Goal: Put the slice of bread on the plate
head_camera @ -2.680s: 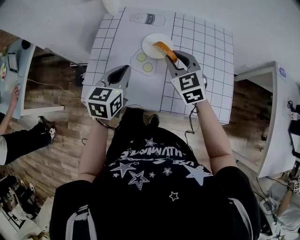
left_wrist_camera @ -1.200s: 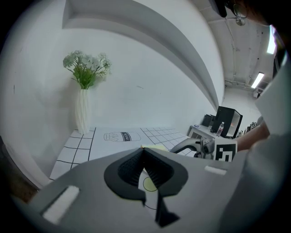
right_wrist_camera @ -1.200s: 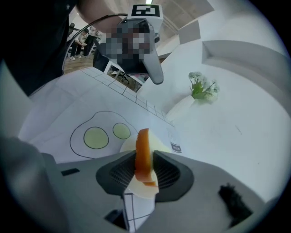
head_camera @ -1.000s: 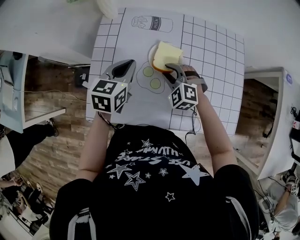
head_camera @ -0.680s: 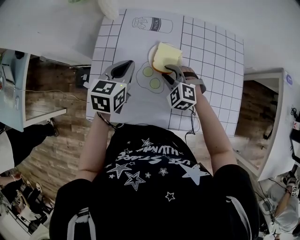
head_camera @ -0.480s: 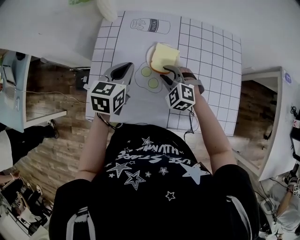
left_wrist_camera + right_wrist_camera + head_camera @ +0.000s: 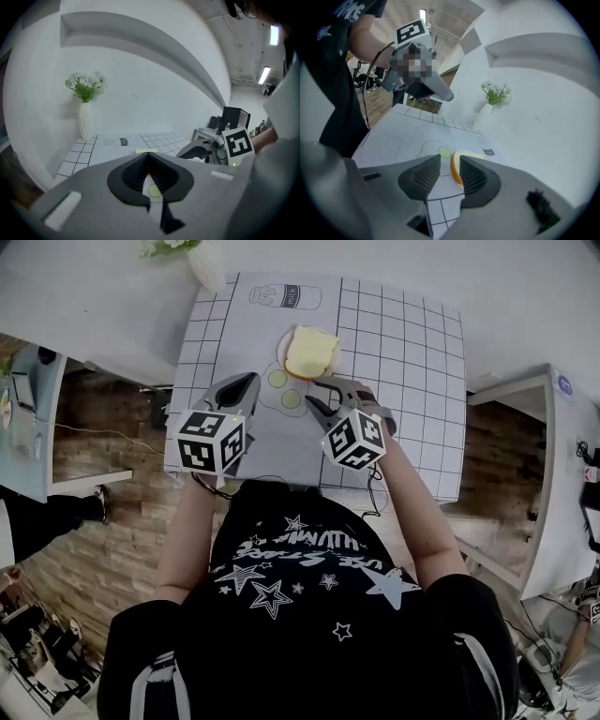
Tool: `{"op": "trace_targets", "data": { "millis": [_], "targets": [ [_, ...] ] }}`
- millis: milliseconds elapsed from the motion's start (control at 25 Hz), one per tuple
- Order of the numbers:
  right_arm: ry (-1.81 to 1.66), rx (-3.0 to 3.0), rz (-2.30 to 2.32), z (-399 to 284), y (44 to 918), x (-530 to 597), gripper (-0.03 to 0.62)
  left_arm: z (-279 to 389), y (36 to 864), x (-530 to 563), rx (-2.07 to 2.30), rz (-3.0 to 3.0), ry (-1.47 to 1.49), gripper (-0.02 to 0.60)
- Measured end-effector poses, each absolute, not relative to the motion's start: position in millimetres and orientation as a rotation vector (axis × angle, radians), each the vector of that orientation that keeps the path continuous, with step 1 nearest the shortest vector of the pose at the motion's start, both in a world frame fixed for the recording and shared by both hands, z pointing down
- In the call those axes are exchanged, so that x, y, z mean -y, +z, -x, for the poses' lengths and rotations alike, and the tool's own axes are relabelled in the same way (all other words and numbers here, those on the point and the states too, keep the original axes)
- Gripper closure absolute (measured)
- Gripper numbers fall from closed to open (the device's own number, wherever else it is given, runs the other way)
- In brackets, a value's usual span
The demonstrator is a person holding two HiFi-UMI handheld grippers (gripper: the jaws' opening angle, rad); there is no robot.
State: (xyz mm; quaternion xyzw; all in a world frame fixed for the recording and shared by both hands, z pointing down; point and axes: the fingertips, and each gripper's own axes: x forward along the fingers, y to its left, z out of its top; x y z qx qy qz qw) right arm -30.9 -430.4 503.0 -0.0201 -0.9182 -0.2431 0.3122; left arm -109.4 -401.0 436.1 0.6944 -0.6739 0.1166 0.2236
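Bread slice (image 7: pixel 312 351): pale yellow face, orange-brown crust, lying flat on white plate (image 7: pixel 283 345). Right gripper (image 7: pixel 317 393) jaws spread, just narrowed slightly, empty. Left gripper (image 7: pixel 246 383) jaws pressed together.

Bread slice (image 7: pixel 312 351) lies on a white plate (image 7: pixel 280 346); at its six o'clock hovers the empty right gripper (image 7: pixel 320 393), parted jaws just narrowing slightly.

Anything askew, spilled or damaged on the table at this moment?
Nothing stands out. The bread slice lies flat on the plate, covering most of it, and the vase of flowers stands upright.
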Motion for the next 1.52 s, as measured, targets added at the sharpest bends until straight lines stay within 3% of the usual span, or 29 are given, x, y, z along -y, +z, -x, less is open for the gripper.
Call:
{"op": "trace_targets", "data": {
  "millis": [80, 520, 920, 1520],
  "targets": [
    [-0.623, 2.456, 0.040, 26, 496, 425, 0.496, 101, 433, 391, 1.878, -1.904, 0.325, 0.572],
    [-0.452, 2.604, -0.027, 12, 472, 415, 0.560, 91, 427, 350, 1.914, -1.828, 0.314, 0.572],
    [-0.408, 2.587, -0.119, 13, 474, 386, 0.572, 116, 415, 322, 1.910, -1.909, 0.254, 0.572],
    [-0.329, 2.651, -0.433, 91, 410, 243, 0.576, 217, 387, 148, 1.890, -2.018, 0.204, 0.572]
  ]
}}
